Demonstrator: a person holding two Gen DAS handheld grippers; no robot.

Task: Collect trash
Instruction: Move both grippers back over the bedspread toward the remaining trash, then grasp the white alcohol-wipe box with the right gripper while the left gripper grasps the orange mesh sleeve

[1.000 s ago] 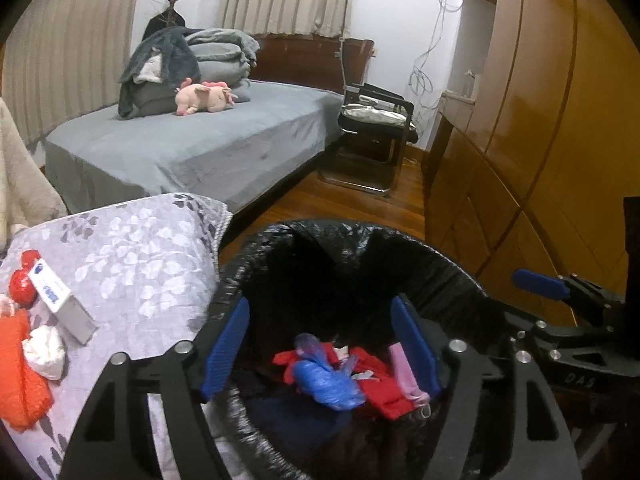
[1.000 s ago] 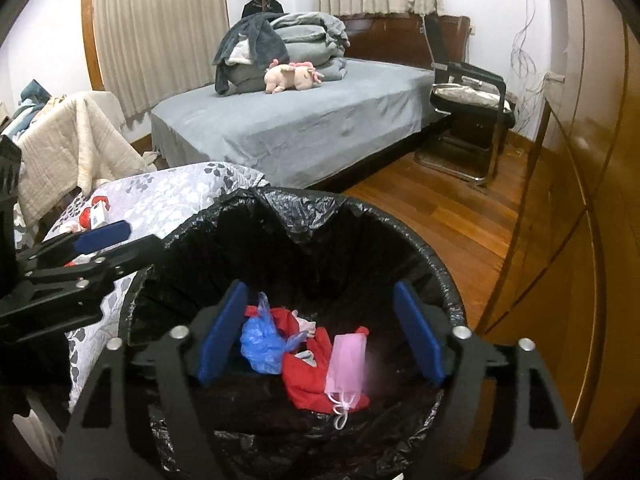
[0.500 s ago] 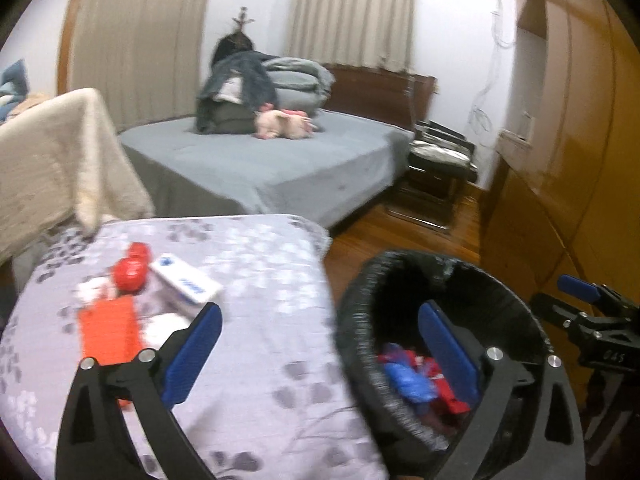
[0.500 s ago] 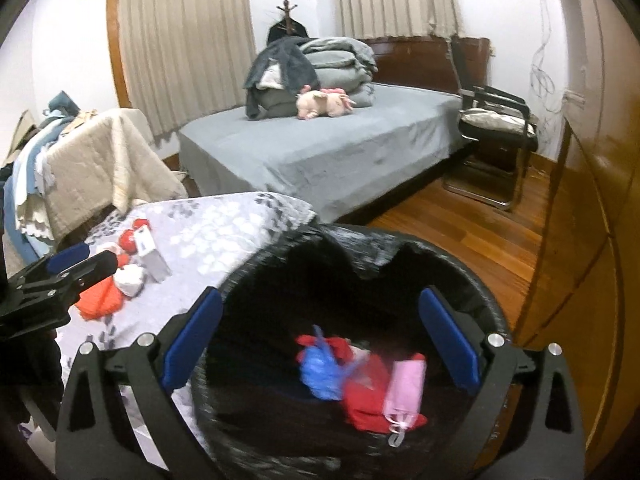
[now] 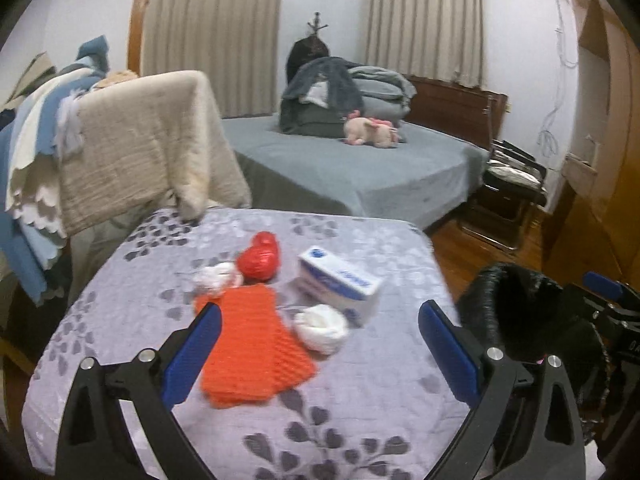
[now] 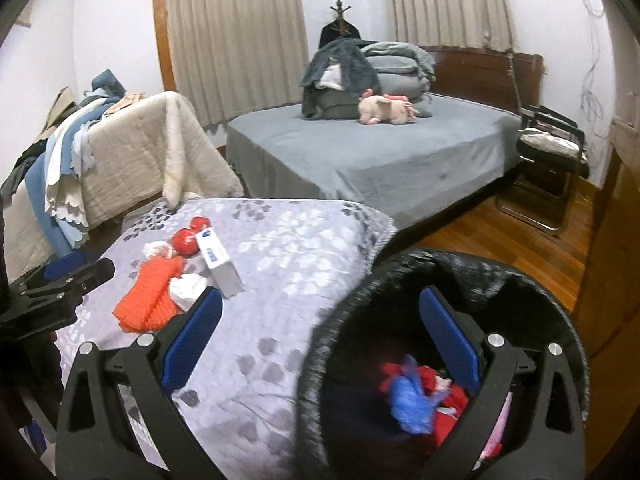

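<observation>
— What differs from a second ago?
— Both views swing from the bin (image 6: 444, 320) toward the worktop (image 5: 360, 420).
— The tools?
— Left tool (image 5: 320, 344) and right tool (image 6: 320, 328) have just widened, gaping, empty; orange cloth (image 5: 252, 348) lies mid-worktop.

Glossy black plastic bin liner (image 6: 404, 280)

Beige curtains (image 5: 216, 36) are hanging over white walls, a grey bed (image 6: 372, 160) with a wooden headboard (image 6: 480, 72) is standing on wood flooring (image 6: 516, 240), a black chair (image 6: 556, 152) is sitting beside it, and wooden cabinets (image 5: 616, 152) are lining one side.
</observation>
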